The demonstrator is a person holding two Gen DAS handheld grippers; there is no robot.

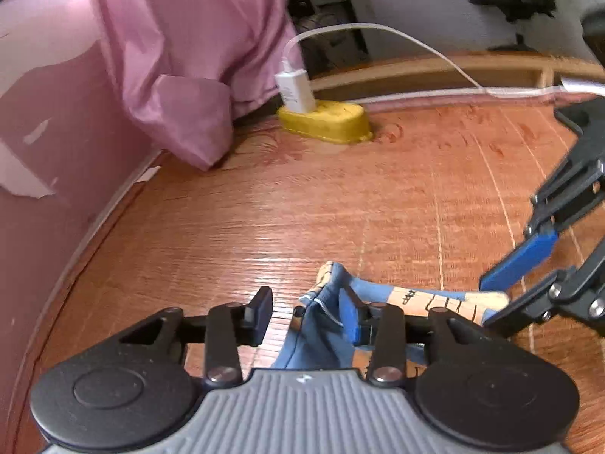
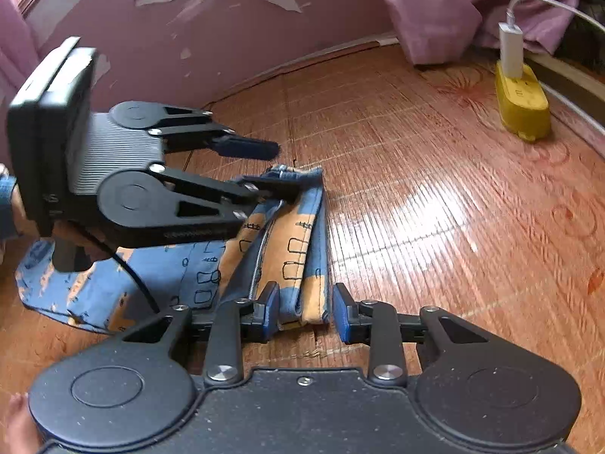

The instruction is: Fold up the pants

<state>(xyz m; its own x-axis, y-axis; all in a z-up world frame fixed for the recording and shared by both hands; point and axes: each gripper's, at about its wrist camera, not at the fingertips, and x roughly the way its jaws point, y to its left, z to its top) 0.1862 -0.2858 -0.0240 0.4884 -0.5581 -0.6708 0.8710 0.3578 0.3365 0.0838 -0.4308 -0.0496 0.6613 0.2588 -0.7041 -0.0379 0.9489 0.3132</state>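
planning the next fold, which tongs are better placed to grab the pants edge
Right, probably. The right tongs are open and straddle the near end of the pants, so closing should pinch it. The left tongs are open at the far end with cloth against only one finger.

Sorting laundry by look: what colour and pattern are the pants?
The pants are blue with orange patches and black line doodles; clearest in the right wrist view.

Your left claw (image 2: 264, 168) is black, with a ribbed grey body, silver screws, blue finger pads, a boxy black camera block and a black cable (image 2: 132, 276). Your right claw (image 2: 306, 312) matches, round pivot discs dusty. A blue cuff (image 2: 5, 204) shows.
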